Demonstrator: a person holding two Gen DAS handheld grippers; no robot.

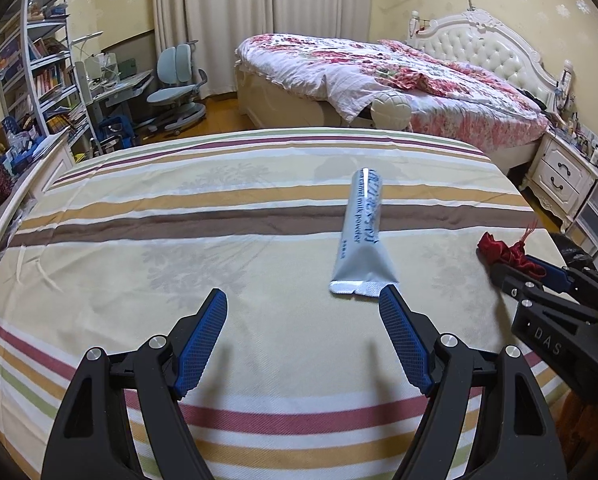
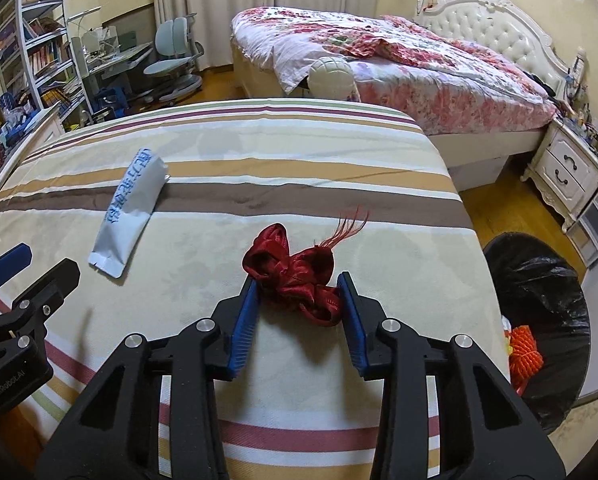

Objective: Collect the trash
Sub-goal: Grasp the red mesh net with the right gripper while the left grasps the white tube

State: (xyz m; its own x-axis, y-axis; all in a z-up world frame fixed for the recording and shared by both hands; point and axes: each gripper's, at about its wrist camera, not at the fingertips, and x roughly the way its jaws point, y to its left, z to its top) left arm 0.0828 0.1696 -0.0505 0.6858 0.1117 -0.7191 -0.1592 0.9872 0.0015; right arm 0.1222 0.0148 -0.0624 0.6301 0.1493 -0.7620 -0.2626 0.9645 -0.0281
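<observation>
A silver milk-powder sachet lies on the striped bedsheet, just beyond my left gripper, which is open and empty; its right fingertip is close to the sachet's near end. My right gripper has its jaws on both sides of a crumpled red cloth with a tassel, touching it and closing on it on the sheet. The sachet also shows in the right wrist view, and the red cloth in the left wrist view.
A bin lined with a black bag, holding an orange item, stands on the floor right of the bed. A second bed with a floral quilt, a white nightstand, a desk chair and bookshelves lie beyond.
</observation>
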